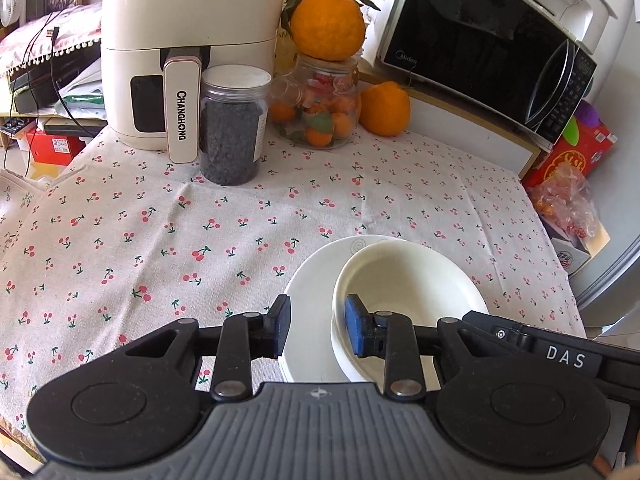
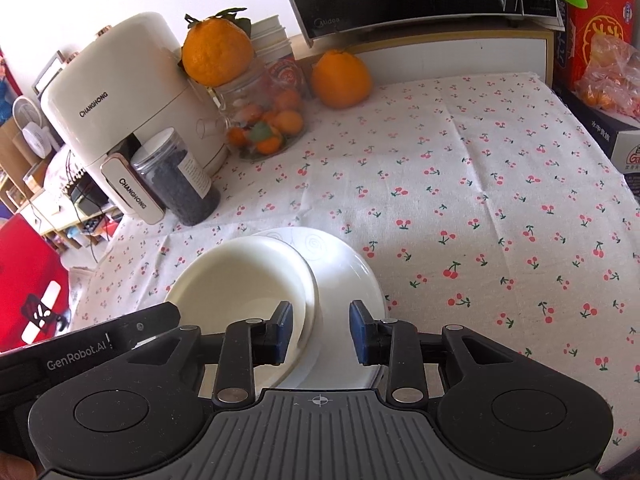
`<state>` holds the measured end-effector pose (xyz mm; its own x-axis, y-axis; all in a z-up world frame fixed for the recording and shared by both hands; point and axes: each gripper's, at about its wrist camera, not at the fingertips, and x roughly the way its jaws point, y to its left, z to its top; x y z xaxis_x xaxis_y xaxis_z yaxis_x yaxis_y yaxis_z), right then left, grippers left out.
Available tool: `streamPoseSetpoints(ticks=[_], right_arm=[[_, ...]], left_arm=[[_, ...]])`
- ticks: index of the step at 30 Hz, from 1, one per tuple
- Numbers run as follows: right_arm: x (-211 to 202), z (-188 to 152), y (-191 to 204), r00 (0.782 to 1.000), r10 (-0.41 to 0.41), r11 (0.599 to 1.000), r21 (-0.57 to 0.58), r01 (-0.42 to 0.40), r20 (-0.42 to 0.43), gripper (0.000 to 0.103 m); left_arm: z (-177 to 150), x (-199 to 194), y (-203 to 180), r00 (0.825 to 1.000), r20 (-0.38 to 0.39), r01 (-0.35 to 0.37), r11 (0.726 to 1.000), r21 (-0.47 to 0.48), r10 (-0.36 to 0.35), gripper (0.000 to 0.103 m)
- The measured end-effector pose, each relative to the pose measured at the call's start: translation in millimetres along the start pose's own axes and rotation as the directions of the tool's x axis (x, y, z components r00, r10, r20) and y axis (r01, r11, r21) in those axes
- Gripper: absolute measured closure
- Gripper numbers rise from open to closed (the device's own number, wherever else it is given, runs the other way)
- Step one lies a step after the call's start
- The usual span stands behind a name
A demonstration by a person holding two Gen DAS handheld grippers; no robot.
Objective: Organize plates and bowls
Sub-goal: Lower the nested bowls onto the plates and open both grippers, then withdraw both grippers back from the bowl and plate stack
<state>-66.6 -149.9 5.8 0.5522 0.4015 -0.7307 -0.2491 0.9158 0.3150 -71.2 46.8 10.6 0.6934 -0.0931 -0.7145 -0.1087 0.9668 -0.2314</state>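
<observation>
A white bowl (image 1: 404, 280) sits on a white plate (image 1: 310, 280) on the cherry-print tablecloth. My left gripper (image 1: 320, 326) is open. Its fingers straddle the bowl's near left rim, the right pad inside the bowl, the left pad over the plate. In the right wrist view the same bowl (image 2: 244, 276) and plate (image 2: 348, 276) lie under my right gripper (image 2: 320, 330). It is open too, its left pad inside the bowl's right rim, its right pad over the plate. I cannot tell whether any pad touches the rim.
At the table's back stand a white air fryer (image 1: 188, 40), a dark-filled jar (image 1: 234, 124), a glass jar of small oranges (image 1: 316, 108) with a big orange on top, another orange (image 1: 384, 108) and a microwave (image 1: 488, 40). Boxes and bags (image 1: 568, 176) crowd the right edge.
</observation>
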Motion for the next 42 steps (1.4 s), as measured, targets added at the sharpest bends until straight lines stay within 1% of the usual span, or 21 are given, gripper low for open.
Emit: streamPoseSetpoints(ticks=[3, 4, 5, 7, 12, 16, 18, 19, 21, 23, 25, 28, 30, 31, 32, 33, 35, 37, 39, 41, 42], right_arm=[[-11.4, -4.1, -3.1, 1.0, 0.012, 1.0, -0.009, -0.011, 0.02, 0.072], [-15.2, -6.2, -3.7, 1.0, 0.01, 1.0, -0.016, -0.009, 0.03, 0.07], [-19.0, -8.9, -3.4, 0.999, 0.002, 1.0, -0.026, -0.001, 0.041, 0.063], [-24.9, -14.2, -3.0, 0.998, -0.009, 0.999, -0.041, 0.011, 0.057, 0.058], [-29.6, -23.5, -3.8, 0.998, -0.01, 0.999, -0.051, 0.013, 0.056, 0.058], [-29.3, -23.4, -5.3, 0.998, -0.023, 0.998, -0.05, 0.026, 0.061, 0.058], [-29.3, -23.3, -6.0, 0.998, -0.019, 0.999, -0.045, 0.021, 0.06, 0.058], [-29.2, -23.6, -5.4, 0.998, -0.019, 0.999, -0.05, 0.022, 0.06, 0.058], [-28.8, -24.0, -4.3, 0.998, -0.021, 0.998, -0.061, 0.025, 0.064, 0.058], [-29.9, -24.0, -5.1, 0.997, -0.02, 0.998, -0.056, 0.024, 0.068, 0.058], [-31.9, -24.0, -6.6, 0.997, -0.017, 0.999, -0.049, 0.021, 0.072, 0.058], [-37.6, -25.9, -8.1, 0.997, -0.01, 0.999, -0.049, 0.014, 0.08, 0.058], [-42.3, -30.3, -7.3, 0.997, -0.005, 0.998, -0.065, 0.011, 0.082, 0.058], [-46.1, -34.7, -5.9, 0.996, -0.004, 0.997, -0.082, 0.011, 0.085, 0.055], [-50.1, -39.6, -4.4, 0.996, -0.006, 0.995, -0.099, 0.015, 0.091, 0.048], [-54.3, -45.4, -2.9, 0.995, -0.007, 0.993, -0.117, 0.019, 0.099, 0.046], [-61.7, -57.8, -0.7, 0.994, -0.009, 0.989, -0.147, 0.025, 0.109, 0.035], [-69.1, -73.6, 0.7, 0.993, -0.023, 0.985, -0.167, 0.041, 0.112, 0.032], [-76.1, -89.7, 1.3, 0.994, -0.033, 0.982, -0.181, 0.052, 0.106, 0.026], [-80.8, -98.8, 2.6, 0.994, -0.043, 0.978, -0.197, 0.063, 0.104, 0.015], [-83.9, -101.7, 4.2, 0.993, -0.049, 0.976, -0.207, 0.071, 0.108, 0.013]], left_arm=[[-5.0, -6.7, -0.1, 1.0, 0.016, -0.005, 1.0, 0.01, 0.005, 0.071], [-7.4, -8.3, -0.7, 1.0, 0.018, 0.0, 1.0, 0.016, 0.0, 0.071], [-9.2, -9.0, -1.4, 1.0, 0.014, 0.008, 1.0, 0.02, -0.008, 0.071], [-10.6, -9.3, -1.3, 0.999, 0.006, 0.033, 0.999, 0.013, -0.033, 0.071], [-12.1, -6.8, -6.1, 0.997, 0.002, 0.077, 0.997, 0.024, -0.077, 0.072], [-15.2, 1.6, -14.2, 0.994, -0.023, 0.112, 0.993, 0.038, -0.111, 0.07], [-16.1, 3.7, -17.4, 0.993, -0.02, 0.12, 0.992, 0.045, -0.12, 0.063], [-16.0, 4.4, -18.4, 0.992, -0.016, 0.122, 0.991, 0.048, -0.122, 0.062], [-15.5, 5.1, -17.3, 0.992, -0.014, 0.126, 0.991, 0.041, -0.126, 0.063], [-15.1, 3.6, -13.7, 0.99, -0.008, 0.144, 0.989, 0.017, -0.144, 0.063], [-15.0, 0.7, -12.3, 0.99, -0.001, 0.139, 0.99, 0.018, -0.139, 0.062], [-15.8, -8.2, -13.2, 0.997, 0.021, 0.078, 0.996, 0.051, -0.08, 0.057], [-18.0, -15.4, -14.2, 0.998, 0.034, 0.05, 0.996, 0.07, -0.053, 0.047], [-20.5, -19.9, -14.5, 0.998, 0.038, 0.037, 0.996, 0.076, -0.04, 0.045], [-24.5, -25.0, -14.9, 0.999, 0.043, 0.024, 0.996, 0.084, -0.028, 0.039], [-29.0, -29.5, -15.5, 0.999, 0.05, 0.012, 0.995, 0.096, -0.017, 0.03], [-40.4, -38.1, -15.9, 0.999, 0.047, -0.014, 0.992, 0.123, 0.008, 0.02], [-50.9, -47.4, -15.0, 0.999, 0.038, -0.031, 0.99, 0.137, 0.026, 0.015], [-58.3, -55.3, -14.0, 0.998, 0.04, -0.051, 0.99, 0.133, 0.046, 0.0], [-61.8, -60.7, -13.8, 0.997, 0.043, -0.064, 0.989, 0.134, 0.059, 0.0], [-62.9, -62.2, -14.0, 0.997, 0.042, -0.069, 0.988, 0.136, 0.064, 0.0]])
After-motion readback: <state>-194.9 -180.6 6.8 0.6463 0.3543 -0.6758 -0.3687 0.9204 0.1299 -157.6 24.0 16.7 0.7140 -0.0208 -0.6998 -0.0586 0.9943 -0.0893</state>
